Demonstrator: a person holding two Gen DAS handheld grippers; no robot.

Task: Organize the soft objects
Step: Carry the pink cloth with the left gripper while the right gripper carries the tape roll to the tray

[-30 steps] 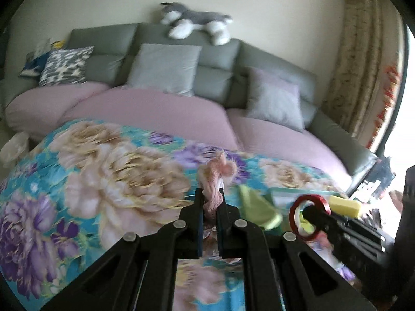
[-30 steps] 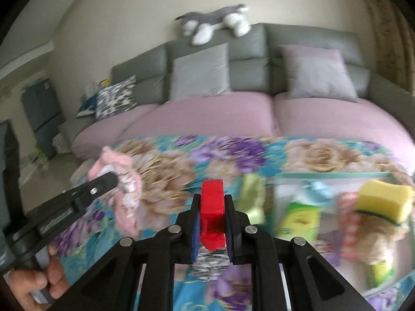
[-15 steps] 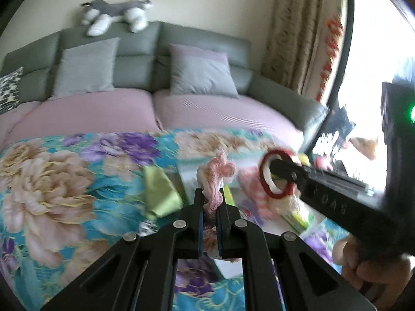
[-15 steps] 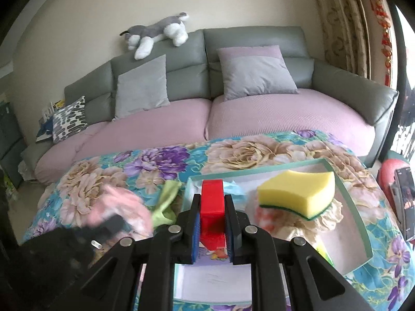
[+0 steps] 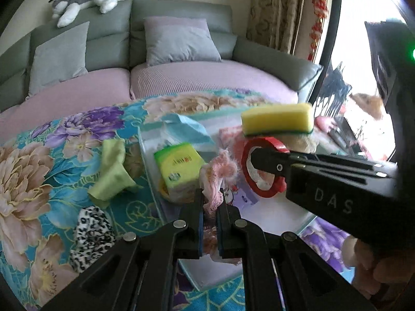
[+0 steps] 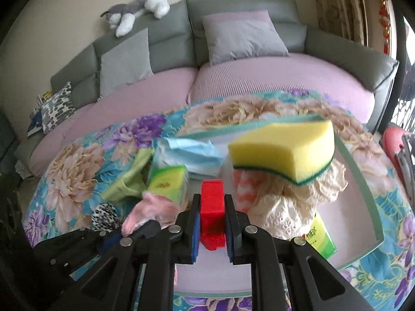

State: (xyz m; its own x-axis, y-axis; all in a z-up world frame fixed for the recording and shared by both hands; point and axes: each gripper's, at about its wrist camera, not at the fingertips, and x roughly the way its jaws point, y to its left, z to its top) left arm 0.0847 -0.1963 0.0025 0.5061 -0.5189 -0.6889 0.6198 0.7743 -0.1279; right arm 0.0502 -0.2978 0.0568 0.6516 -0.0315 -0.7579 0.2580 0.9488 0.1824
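Note:
My left gripper (image 5: 210, 200) is shut on a pink fluffy scrunchie (image 5: 219, 171) and holds it over the near left part of a white tray with a teal rim (image 5: 147, 155). My right gripper (image 6: 212, 200) is shut on a red tape ring (image 6: 212, 190), seen edge-on, above the tray's floor. From the left wrist view the ring (image 5: 262, 171) hangs just right of the scrunchie. In the tray a yellow sponge (image 6: 282, 153) rests on a cream lace cloth (image 6: 288, 207), beside a green tissue pack (image 6: 168, 181) and a blue cloth (image 6: 192, 153).
A light green cloth (image 5: 111, 173) and a leopard-print scrunchie (image 5: 90, 233) lie on the flowered tablecloth left of the tray. Behind the table stands a grey and pink sofa (image 6: 259, 77) with cushions and a plush dog (image 6: 137, 7). A hand (image 5: 368, 259) grips the right tool.
Both grippers have swung right and down from the open tablecloth to above the tray, each carrying its object. The tray's contents now fill both views.

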